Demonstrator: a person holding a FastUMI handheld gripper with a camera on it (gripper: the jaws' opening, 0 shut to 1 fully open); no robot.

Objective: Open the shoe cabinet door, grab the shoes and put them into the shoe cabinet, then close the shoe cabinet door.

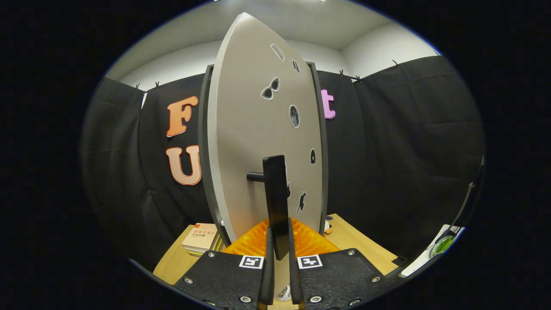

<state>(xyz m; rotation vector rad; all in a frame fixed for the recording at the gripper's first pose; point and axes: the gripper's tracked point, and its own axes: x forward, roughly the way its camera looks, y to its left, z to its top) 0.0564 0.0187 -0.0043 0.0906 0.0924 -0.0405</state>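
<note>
Gripper view: my gripper (280,241) pinches the black upright bar handle (277,202) of the grey door (254,129), dead ahead.

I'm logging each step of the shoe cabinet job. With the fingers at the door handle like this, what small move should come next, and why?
Probably swing the handle on along the door's arc. The gripper is shut on the handle, both fingers pressing its lower end, and the cabinet door stands angled from its dark frame. Which way the arc should go I cannot tell, since the cabinet's inside is hidden.
</note>
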